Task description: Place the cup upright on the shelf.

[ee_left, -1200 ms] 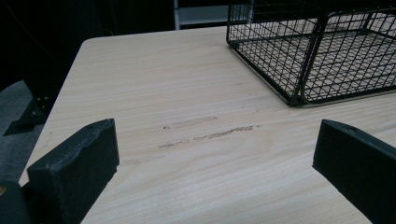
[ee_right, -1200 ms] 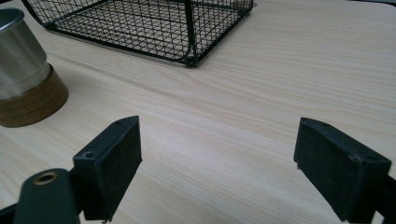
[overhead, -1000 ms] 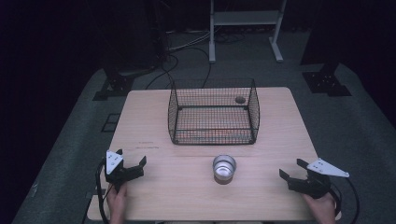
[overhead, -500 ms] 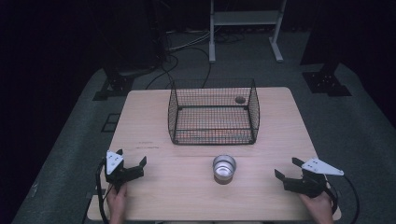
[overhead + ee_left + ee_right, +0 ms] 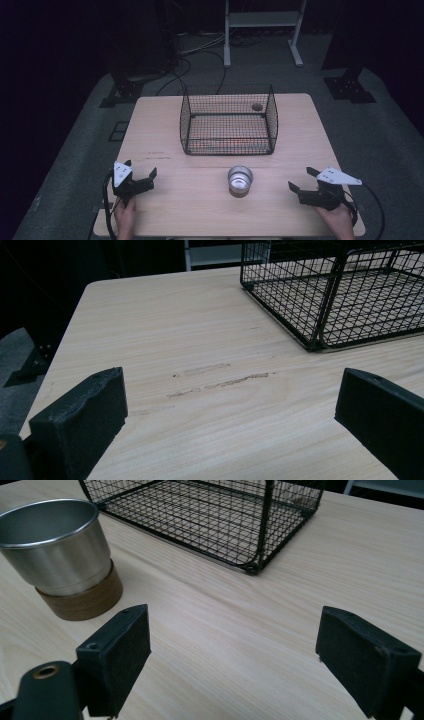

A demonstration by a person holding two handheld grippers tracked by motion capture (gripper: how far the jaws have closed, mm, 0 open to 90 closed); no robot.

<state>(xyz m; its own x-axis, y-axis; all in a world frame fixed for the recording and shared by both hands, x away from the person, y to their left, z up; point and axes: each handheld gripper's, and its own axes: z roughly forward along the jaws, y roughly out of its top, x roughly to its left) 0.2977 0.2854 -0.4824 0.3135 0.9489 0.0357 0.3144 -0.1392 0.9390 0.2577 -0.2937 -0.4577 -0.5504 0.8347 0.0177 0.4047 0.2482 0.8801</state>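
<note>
The shiny steel cup on its round brown wooden base (image 5: pixel 240 180) stands upright on the pale wooden table (image 5: pixel 200 210), in front of the black wire basket (image 5: pixel 228 120) and apart from it. In the high view, the right gripper (image 5: pixel 303 180) has crept leftward toward the cup over the last second, jaws spread wide, though a clear gap of bare table remains between them. The left gripper (image 5: pixel 141 173) has not shifted — it rests near the table's left front edge, jaws also wide and empty.

In the left gripper view, the 2 black jaws frame bare wood and a corner of the basket (image 5: pixel 345 295).

In the right gripper view, the cup (image 5: pixel 60 555) sits ahead and to the left, outside the open jaws, with the basket (image 5: pixel 215 515) beyond. The drift suggests a reach for the cup has just begun — the gripper likely needs to swing further toward it before closing.
</note>
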